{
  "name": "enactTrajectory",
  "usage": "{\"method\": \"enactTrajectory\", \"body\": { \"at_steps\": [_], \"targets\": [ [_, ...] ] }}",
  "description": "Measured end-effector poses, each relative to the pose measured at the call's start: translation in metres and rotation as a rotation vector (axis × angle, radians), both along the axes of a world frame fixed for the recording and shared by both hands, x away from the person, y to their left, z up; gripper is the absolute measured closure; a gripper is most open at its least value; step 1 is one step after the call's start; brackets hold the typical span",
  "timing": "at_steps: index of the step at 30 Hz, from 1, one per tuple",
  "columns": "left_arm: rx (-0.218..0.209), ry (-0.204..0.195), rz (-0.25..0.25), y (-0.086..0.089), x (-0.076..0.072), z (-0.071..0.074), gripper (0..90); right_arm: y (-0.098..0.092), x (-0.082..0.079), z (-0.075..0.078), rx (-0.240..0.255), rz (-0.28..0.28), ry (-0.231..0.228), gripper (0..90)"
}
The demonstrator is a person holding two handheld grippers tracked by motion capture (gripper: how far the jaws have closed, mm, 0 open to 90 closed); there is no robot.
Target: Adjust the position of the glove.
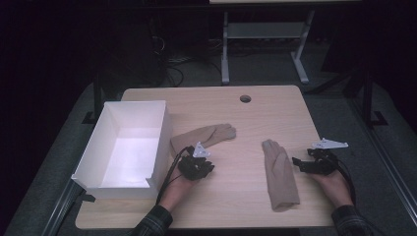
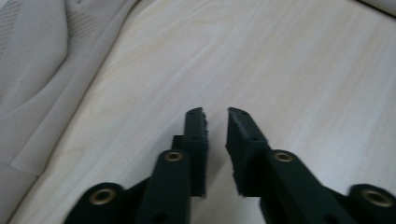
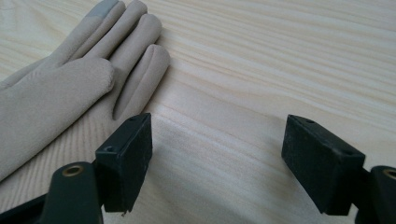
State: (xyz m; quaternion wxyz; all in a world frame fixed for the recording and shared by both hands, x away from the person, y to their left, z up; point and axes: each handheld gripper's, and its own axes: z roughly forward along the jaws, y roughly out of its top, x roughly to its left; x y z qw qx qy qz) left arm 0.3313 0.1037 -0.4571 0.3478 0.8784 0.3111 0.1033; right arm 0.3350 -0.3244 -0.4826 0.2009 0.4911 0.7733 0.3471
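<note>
Overhead, the high view has a light wooden table [image 1: 275,105] with an open white rectangular box [image 1: 98,184] at its left edge, likely the drop-off spot for the two beige fabric gloves. One beige glove [image 1: 205,136] lies flat just right of the box, fingers pointing away from it; the other beige glove [image 1: 279,173] lies right of centre, fingers pointing to the far edge. Both sit on bare wood, well apart, neither in the box. The left gripper [image 1: 195,168] rests low near the cuff end of the first glove, between it and the box wall. The right gripper [image 1: 306,164] sits just beside the second glove, jaws aimed at its side, which looks like a lineup for a pinch.

Next, the left gripper view: the two black jaws are nearly together, a thin gap between the pads, nothing in it. So the left gripper [image 2: 215,122] is clenched on air. Beige glove fabric [image 2: 32,70] lies off to the upper left, apart from the jaws, so no grasp there.

Then the right gripper view: the black jaws stand wide, released, only wood grain between them. The right gripper [image 3: 224,140] holds nothing. The second glove [image 3: 70,79] lies at the left, its fingertips close to the left jaw but apparently not touching; one fingertip has a grey patch.
</note>
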Motion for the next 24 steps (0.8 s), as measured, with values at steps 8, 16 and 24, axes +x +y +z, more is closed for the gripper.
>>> {"method": "enactTrajectory", "body": {
  "at_steps": [8,16,24],
  "targets": [
    [0.007,-0.027,0.05,-0.004,0.024,0.008,89.6,0.0,0.0,0.0,0.0,0.0,0.0,24.4],
    [-0.011,-0.04,0.093,-0.008,0.048,0.011,89.6,0.0,0.0,0.0,0.0,0.001,0.0,24.4],
    [-0.004,-0.051,0.13,-0.008,0.07,0.008,89.6,0.0,0.0,0.0,0.0,0.001,0.0,24.4]
  ]
}}
